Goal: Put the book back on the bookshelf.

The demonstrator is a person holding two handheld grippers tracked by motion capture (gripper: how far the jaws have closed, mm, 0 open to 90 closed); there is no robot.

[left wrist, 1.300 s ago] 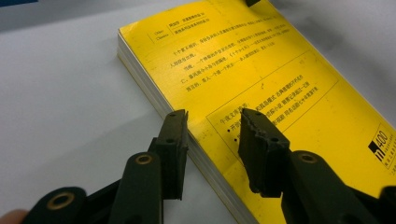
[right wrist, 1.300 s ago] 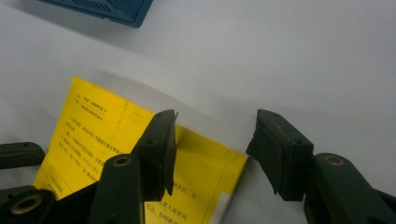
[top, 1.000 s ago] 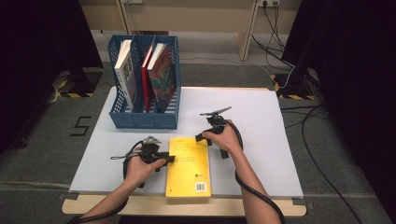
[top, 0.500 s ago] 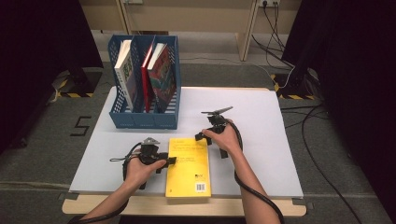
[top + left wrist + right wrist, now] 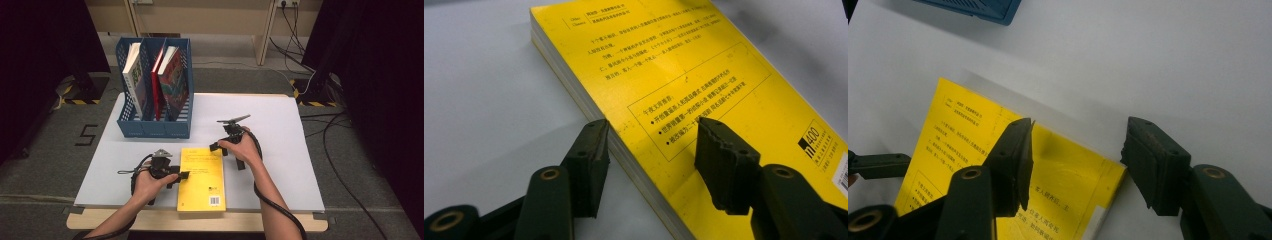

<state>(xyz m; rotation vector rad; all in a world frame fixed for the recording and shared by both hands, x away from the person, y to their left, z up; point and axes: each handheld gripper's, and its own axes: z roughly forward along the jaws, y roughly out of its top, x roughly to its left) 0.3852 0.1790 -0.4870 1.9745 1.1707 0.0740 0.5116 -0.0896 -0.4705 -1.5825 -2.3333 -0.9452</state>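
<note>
Smooth white table (image 5: 280, 130); flat rectangular glossy yellow book (image 5: 202, 177); 2 black tongs apart.

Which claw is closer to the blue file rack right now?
Right. The right claw sits at the yellow book's far corner, below the blue file rack; the left claw is farther back, at the book's left edge.

My left gripper (image 5: 651, 150) has just been opening its jaws, which now stand apart astride the long edge of the yellow book (image 5: 704, 95), pads clear of it.
</note>
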